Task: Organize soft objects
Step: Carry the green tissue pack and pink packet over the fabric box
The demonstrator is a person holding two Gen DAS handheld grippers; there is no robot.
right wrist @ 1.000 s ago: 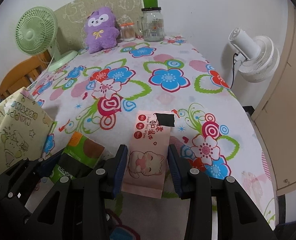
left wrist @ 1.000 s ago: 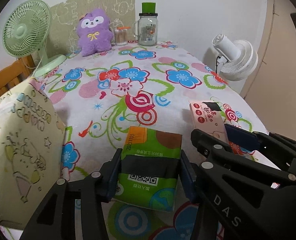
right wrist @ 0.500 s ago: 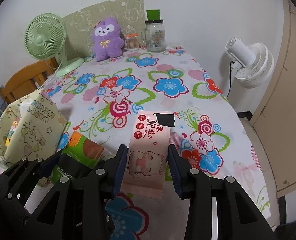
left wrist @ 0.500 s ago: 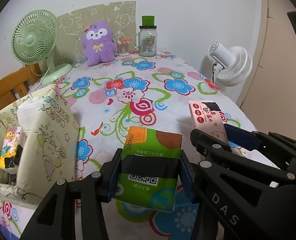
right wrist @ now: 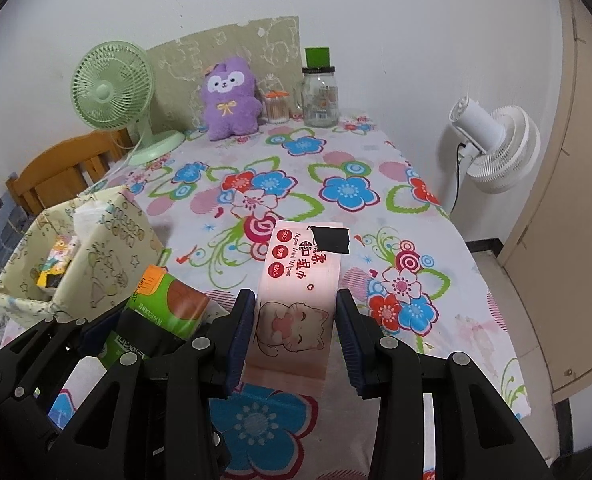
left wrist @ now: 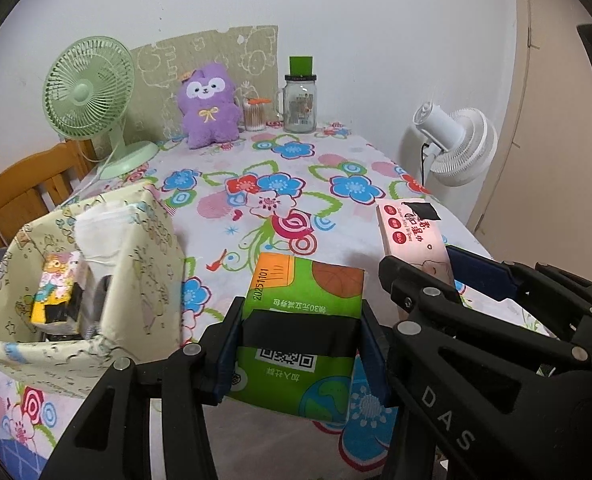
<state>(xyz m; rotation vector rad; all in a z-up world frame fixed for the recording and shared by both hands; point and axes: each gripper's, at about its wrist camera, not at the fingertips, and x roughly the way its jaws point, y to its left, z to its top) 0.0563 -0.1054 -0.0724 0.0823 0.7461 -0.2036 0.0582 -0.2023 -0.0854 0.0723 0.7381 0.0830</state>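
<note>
My left gripper (left wrist: 302, 344) is shut on a green tissue pack (left wrist: 302, 320) and holds it above the near part of the flowered table (left wrist: 280, 196). My right gripper (right wrist: 296, 332) is shut on a pink wet-wipes pack (right wrist: 302, 280), also held above the table. Each gripper shows in the other's view: the right gripper with the pink pack (left wrist: 412, 232) sits to the right of the left one, and the green pack (right wrist: 160, 300) sits to the left. A cream fabric basket (left wrist: 144, 280) at the near left holds a white tissue pack (left wrist: 100, 228) and a small colourful pack (left wrist: 56, 280).
At the far end stand a purple plush (left wrist: 208, 108), a green desk fan (left wrist: 92, 100), a glass jar with a green lid (left wrist: 300, 100) and a cotton-swab pot (left wrist: 256, 114). A white fan (left wrist: 456, 144) stands off the right edge. A wooden chair (left wrist: 24, 188) is at left.
Both grippers have risen and pulled back with their packs, so more of the table shows. The open top of the basket and its contents have come into view.
</note>
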